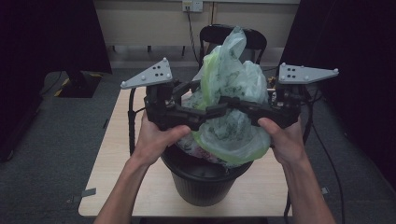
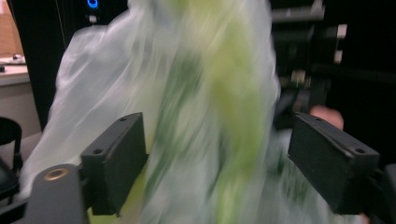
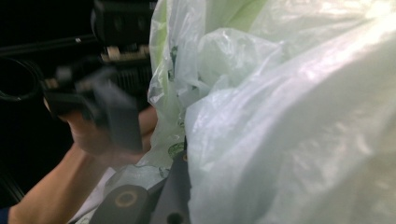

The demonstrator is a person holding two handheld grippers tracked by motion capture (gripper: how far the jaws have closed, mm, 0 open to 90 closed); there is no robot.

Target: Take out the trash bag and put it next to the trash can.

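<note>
Since we are lifting it out, the plastic bag (image 1: 231,107) hangs above the black bin (image 1: 205,179) on the table (image 1: 268,186); right gripper (image 1: 233,103) pinches its film, left gripper (image 2: 217,163) spread wide, ready to regrip.

Both forearms are raised from the bottom edge of the high view, converging toward frame centre. The left gripper (image 1: 212,112) is held level in the left hand (image 1: 156,137), pointing right; its jaws are seen spread wide apart in the left gripper view. The right gripper (image 1: 233,103) is held level in the right hand (image 1: 282,137), pointing left; its jaws are pressed together on thin film.
</note>
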